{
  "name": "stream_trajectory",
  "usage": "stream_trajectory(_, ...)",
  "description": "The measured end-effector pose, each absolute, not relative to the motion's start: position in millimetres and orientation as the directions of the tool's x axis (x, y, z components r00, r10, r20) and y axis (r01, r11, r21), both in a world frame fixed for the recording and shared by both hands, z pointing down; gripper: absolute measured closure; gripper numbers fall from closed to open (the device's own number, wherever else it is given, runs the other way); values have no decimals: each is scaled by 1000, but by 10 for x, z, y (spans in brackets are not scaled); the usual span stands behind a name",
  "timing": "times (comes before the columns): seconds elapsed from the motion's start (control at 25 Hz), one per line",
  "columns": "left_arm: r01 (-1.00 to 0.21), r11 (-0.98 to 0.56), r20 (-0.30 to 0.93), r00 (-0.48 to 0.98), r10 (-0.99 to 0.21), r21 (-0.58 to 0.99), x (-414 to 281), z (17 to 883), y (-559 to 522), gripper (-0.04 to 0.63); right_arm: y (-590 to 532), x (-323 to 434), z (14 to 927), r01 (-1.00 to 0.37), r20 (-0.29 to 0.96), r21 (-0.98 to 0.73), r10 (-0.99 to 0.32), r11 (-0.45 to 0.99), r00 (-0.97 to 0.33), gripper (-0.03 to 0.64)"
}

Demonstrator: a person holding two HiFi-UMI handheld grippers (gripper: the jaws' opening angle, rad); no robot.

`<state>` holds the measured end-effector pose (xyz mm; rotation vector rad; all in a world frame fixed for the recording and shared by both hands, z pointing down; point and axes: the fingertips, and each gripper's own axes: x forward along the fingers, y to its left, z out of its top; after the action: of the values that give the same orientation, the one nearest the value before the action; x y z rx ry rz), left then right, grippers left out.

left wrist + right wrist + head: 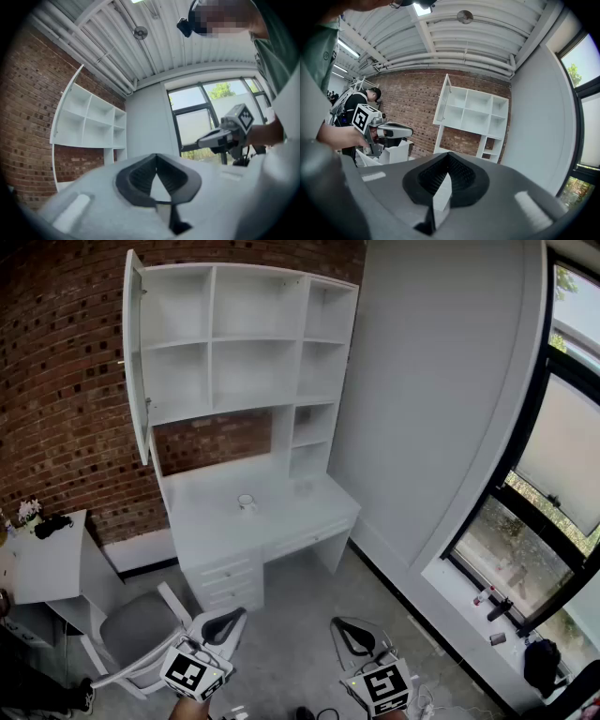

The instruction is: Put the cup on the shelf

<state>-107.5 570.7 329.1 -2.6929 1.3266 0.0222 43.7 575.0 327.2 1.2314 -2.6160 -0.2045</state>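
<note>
Left gripper (225,622): jaws fully together, nothing between them. Right gripper (354,638): jaws likewise closed and empty. Both were held low over the grey floor (300,652), well short of the white worktop (291,521). The small white cup (247,502) stood near the middle of that worktop, well ahead of both grippers. It lay almost straight ahead of the left jaws and off to the left of the right ones, so the left hand was judged nearer. The cup appeared upright; its handle was too small to tell. The white open-fronted shelf unit (239,334) rose above the cup.

Small white cup (247,502) on desk (211,526), shelf (212,338) above
</note>
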Motion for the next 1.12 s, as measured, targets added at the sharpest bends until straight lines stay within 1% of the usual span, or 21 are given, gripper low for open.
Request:
stream_trajectory(0.2,-788,-605,-75,614,-785,-115,-1097,3296,5771,592,5821,422,3295,-741,178,221,-773,634,-609,612)
stream_trajectory(0.8,-769,-631,-76,639,-766,-103,-1116,3336,5711,592,5780,431,3333,-768,169,176,-787,616,-593,611)
stream_trajectory(1.12,-765,-635,-50,642,-765,-104,-776,3445,5202,592,5238,849,3427,-784,172,154,-798,601,-578,612)
